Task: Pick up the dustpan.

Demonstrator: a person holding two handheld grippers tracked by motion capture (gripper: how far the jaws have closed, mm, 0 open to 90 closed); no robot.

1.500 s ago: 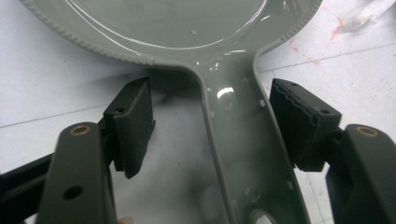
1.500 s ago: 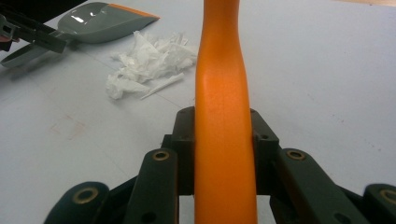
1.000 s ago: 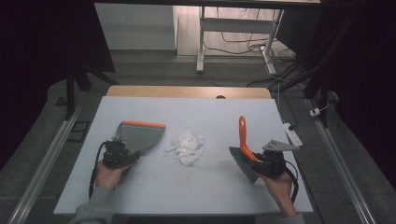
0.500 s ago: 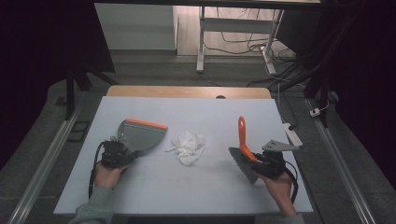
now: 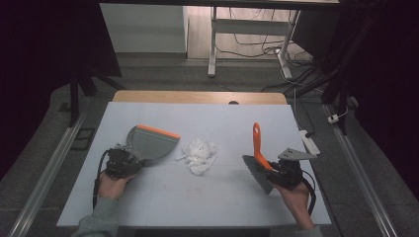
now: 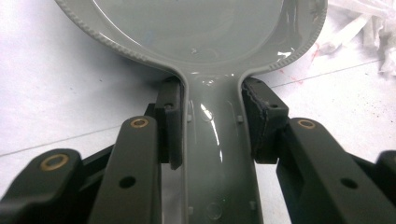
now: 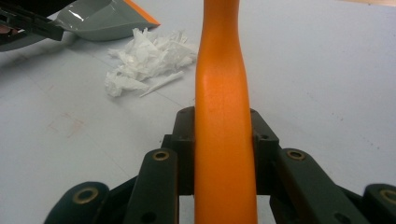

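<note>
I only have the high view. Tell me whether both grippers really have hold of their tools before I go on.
Observer: Left gripper is shut on the dustpan; in the left gripper view both pads press the sides of its grey handle.
Operator: Now the right one.
Observer: Right gripper is shut on the brush; in the right gripper view the orange handle sits clamped between the two jaws.
Operator: Report what lies in front of the brush.
Observer: The right gripper view shows the paper scraps ahead and to the left as a loose crumpled heap, with one thin rolled strip at its near edge.
</note>
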